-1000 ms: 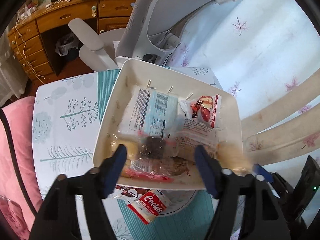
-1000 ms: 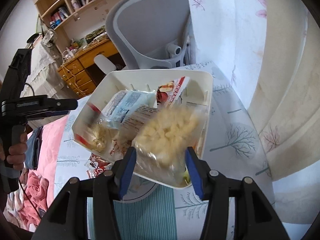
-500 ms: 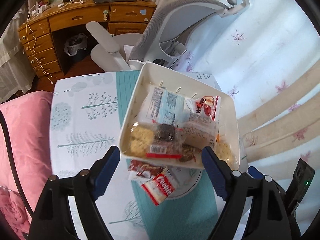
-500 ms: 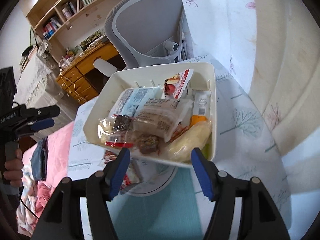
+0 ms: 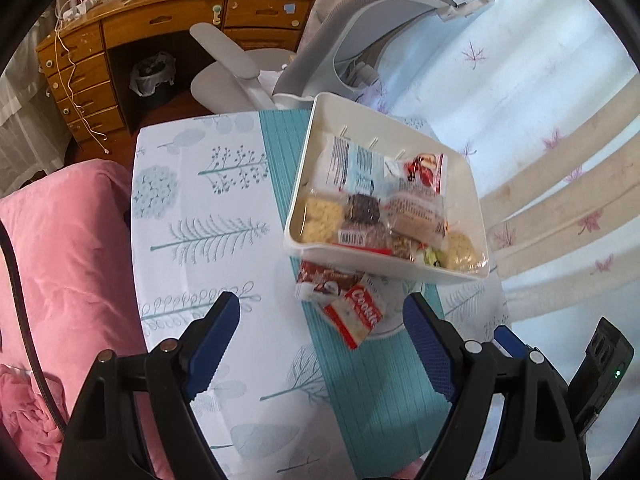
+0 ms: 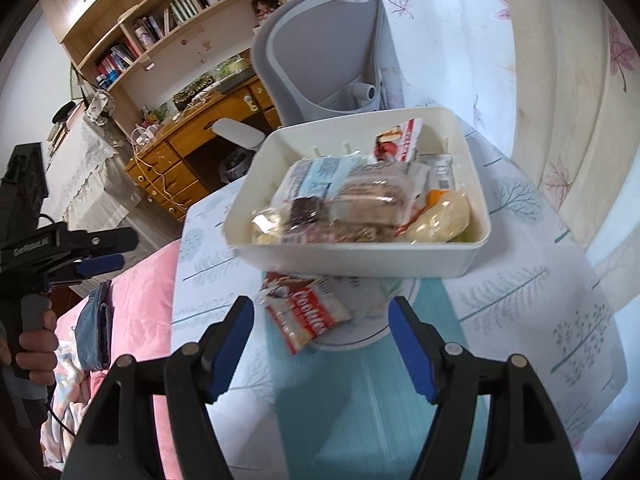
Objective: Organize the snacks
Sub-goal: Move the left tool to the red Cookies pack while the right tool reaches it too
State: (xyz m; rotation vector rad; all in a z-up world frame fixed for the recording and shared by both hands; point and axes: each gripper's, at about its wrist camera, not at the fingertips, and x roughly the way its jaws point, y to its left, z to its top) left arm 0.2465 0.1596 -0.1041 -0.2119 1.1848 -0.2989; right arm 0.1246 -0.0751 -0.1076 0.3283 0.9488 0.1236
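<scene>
Both tools were empty, the left tool [image 5: 322, 334] wide open, the right tool [image 6: 320, 338] opening; best approach the red-and-white cookie packet [image 6: 306, 316] squarely beside the white plastic bin [image 6: 360, 258].

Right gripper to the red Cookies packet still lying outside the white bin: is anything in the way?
Nothing visible blocks it. The right gripper, jaws opening and empty, faces the Cookies packet across bare tablecloth. The packet lies on a white plate with a brown wrapper touching its far side, just short of the white bin.

Brown snack packet [image 5: 326, 280] half under bin [image 5: 384, 266]
</scene>
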